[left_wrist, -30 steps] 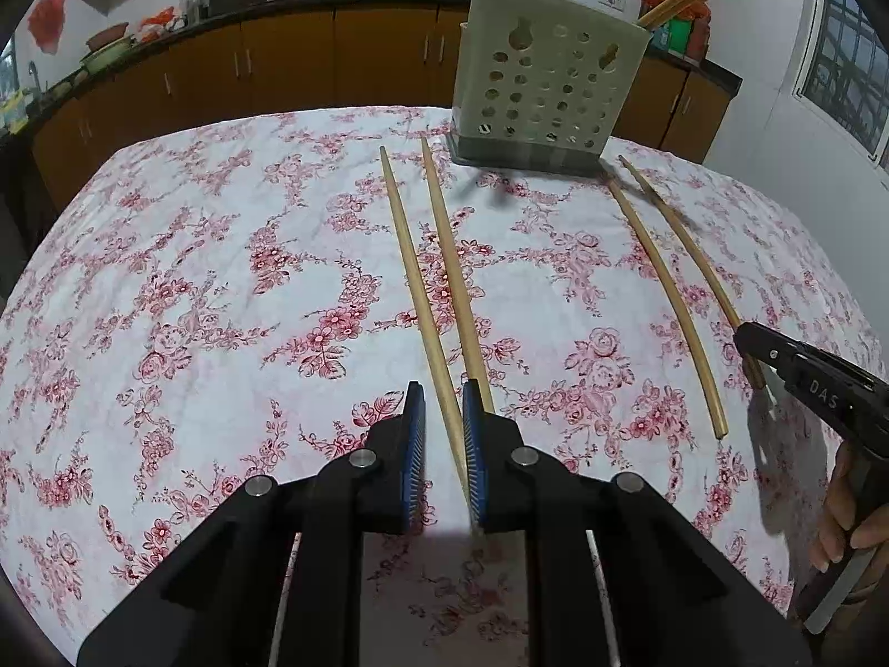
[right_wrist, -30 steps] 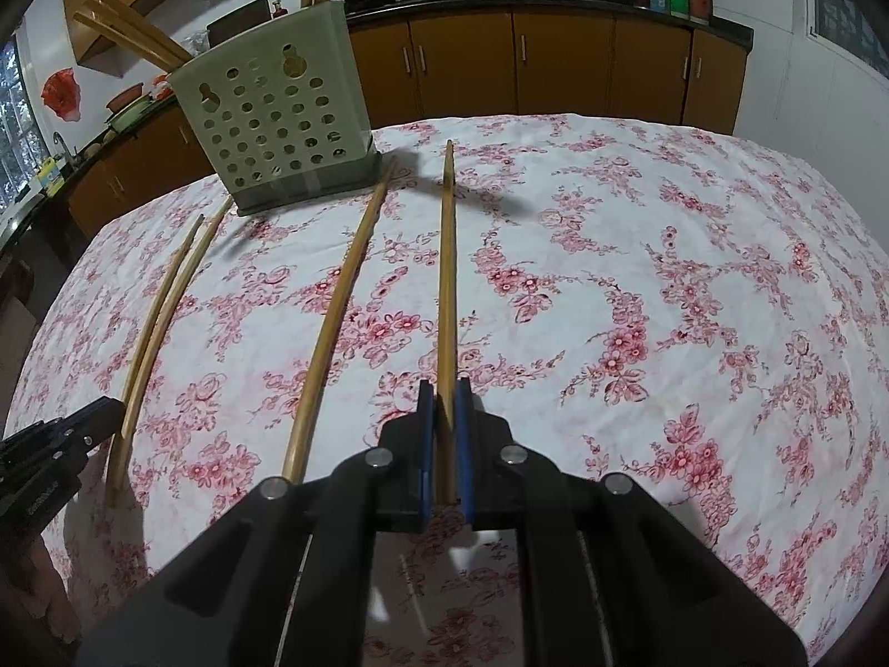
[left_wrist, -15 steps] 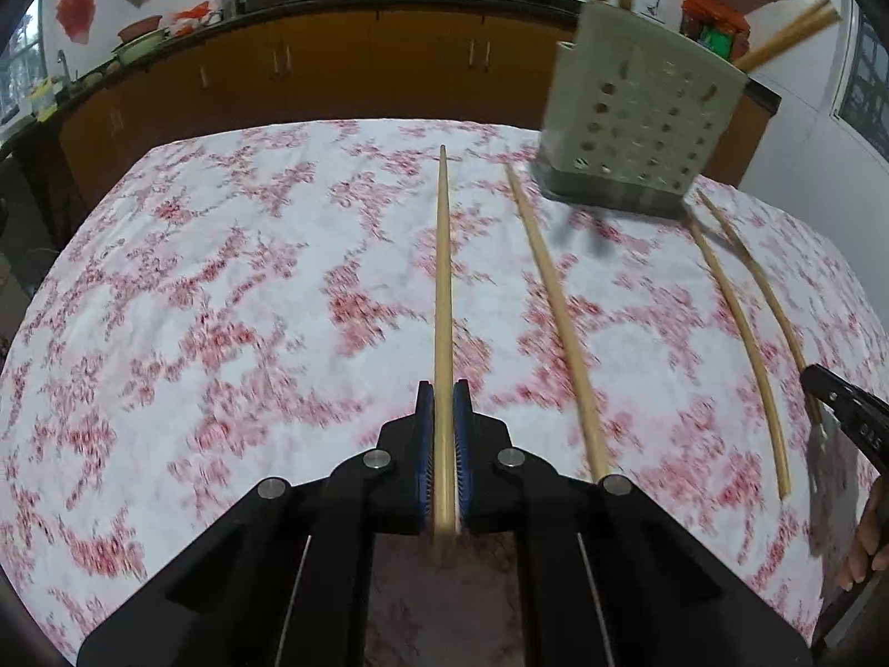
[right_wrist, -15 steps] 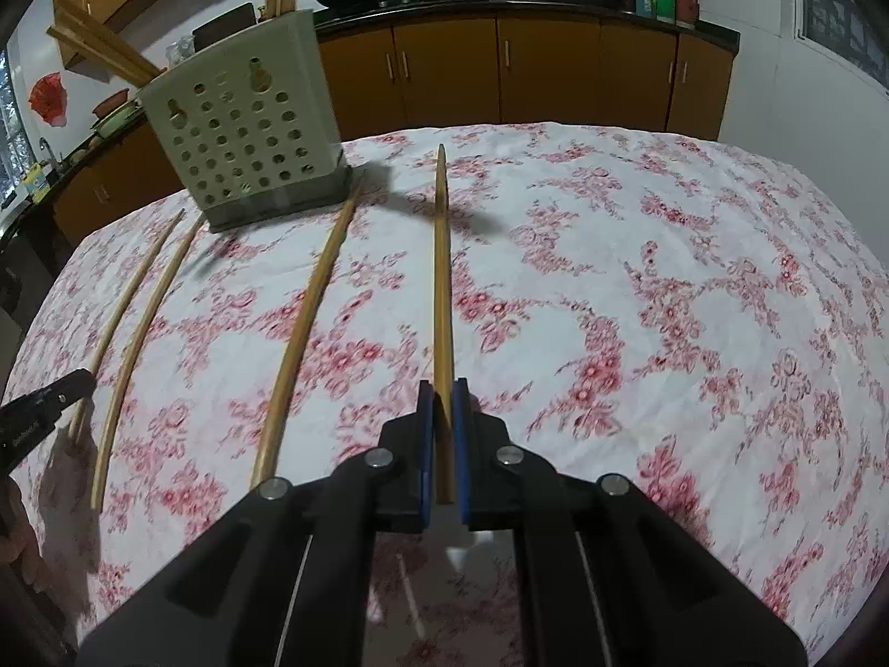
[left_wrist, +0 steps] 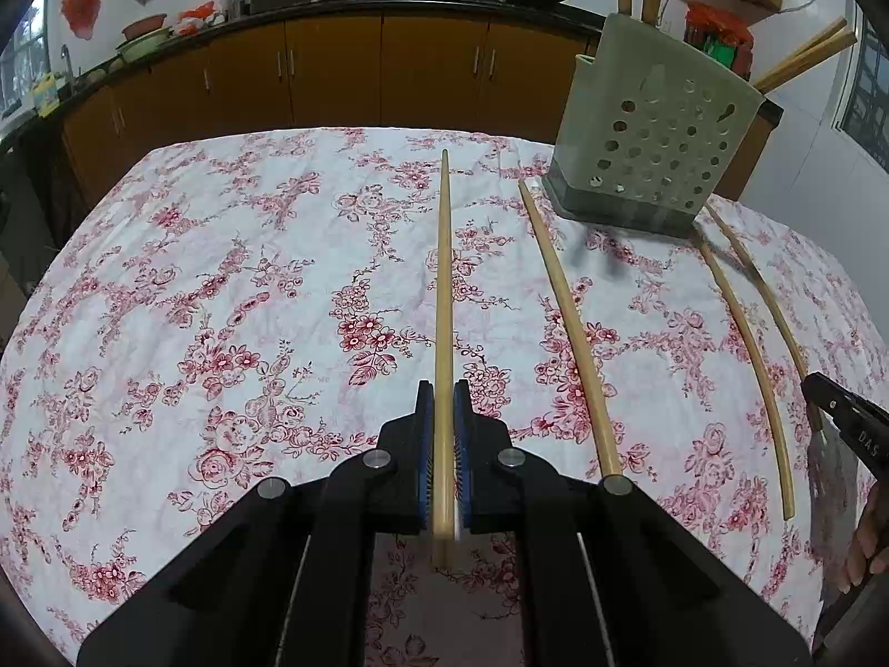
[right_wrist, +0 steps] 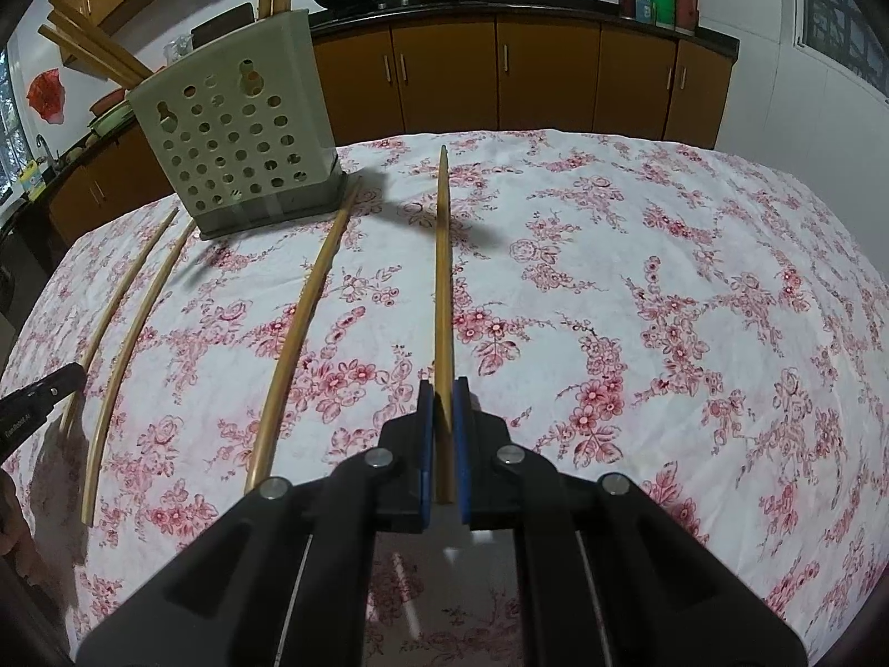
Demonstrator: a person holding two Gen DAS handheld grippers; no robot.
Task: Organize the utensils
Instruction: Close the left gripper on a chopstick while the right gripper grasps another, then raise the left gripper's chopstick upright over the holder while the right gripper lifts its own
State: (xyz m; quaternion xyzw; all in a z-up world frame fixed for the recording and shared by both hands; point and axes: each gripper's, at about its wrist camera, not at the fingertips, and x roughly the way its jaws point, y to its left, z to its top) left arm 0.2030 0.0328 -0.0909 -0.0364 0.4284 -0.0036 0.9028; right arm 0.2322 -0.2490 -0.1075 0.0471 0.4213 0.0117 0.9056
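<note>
Chopsticks are being gathered into the perforated holder (left_wrist: 655, 150), which stands at the far side of the tabletop (left_wrist: 222, 305); several sticks are already seen poking out of its top, so part of the work is judged done. The left gripper (left_wrist: 443, 433) is closed on one chopstick (left_wrist: 443, 289), and the right gripper (right_wrist: 443, 433) is closed on another chopstick (right_wrist: 443, 278); each stick is pinched near its thick end between narrow jaws and points ahead toward the far edge. Two loose chopsticks (right_wrist: 116, 328) are left lying side by side on the flowered cloth, so these, and the two held ones, remain to be placed. How many sticks the holder contains cannot be told, since its top is cut off. Only a few fingertips (left_wrist: 867, 544) of the person are visible.
</note>
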